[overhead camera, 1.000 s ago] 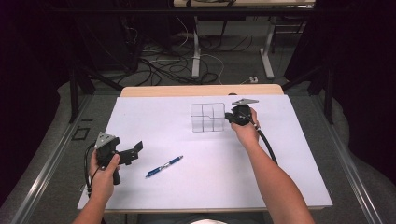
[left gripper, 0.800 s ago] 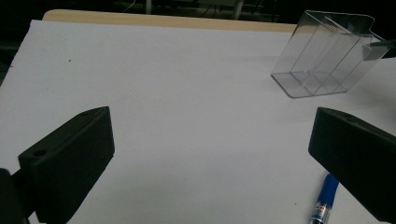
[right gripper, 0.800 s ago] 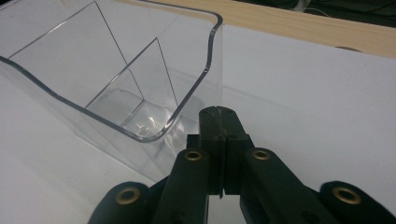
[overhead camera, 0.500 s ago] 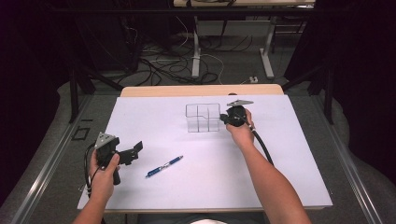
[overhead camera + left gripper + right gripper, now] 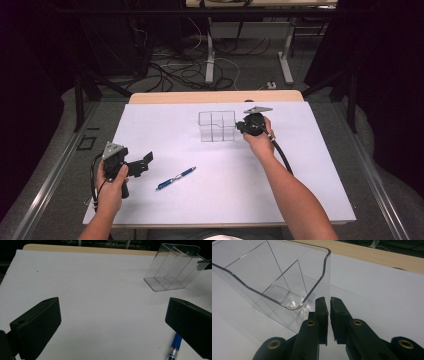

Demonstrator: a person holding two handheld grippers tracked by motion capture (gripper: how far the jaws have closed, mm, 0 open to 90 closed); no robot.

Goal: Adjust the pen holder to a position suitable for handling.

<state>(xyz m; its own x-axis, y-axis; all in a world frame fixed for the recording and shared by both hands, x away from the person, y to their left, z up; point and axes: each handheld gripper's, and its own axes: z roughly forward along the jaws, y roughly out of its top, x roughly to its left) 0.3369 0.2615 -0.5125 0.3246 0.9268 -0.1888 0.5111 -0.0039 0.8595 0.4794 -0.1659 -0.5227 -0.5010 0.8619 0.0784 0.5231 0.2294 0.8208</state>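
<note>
One clear organizer [image 5: 217, 126] stands mid-table, its thin wall pinched by the right gripper [image 5: 329, 305].
It looks light, stiff and slippery; hold the rim. Left gripper [image 5: 112, 322] is spread near the pen [image 5: 175, 178].

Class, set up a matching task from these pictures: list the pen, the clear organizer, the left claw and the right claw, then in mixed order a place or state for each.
Things:
1. pen
2. clear organizer
3. left claw
4. right claw

Places or states:
A. jaws wide apart, nothing between them
B. lies flat on the white sheet, near the left claw
C. jaws almost together at a transparent wall
D. stands toward the table's far edge, with dividers inside

Pairs: 1-B, 2-D, 3-A, 4-C
</note>
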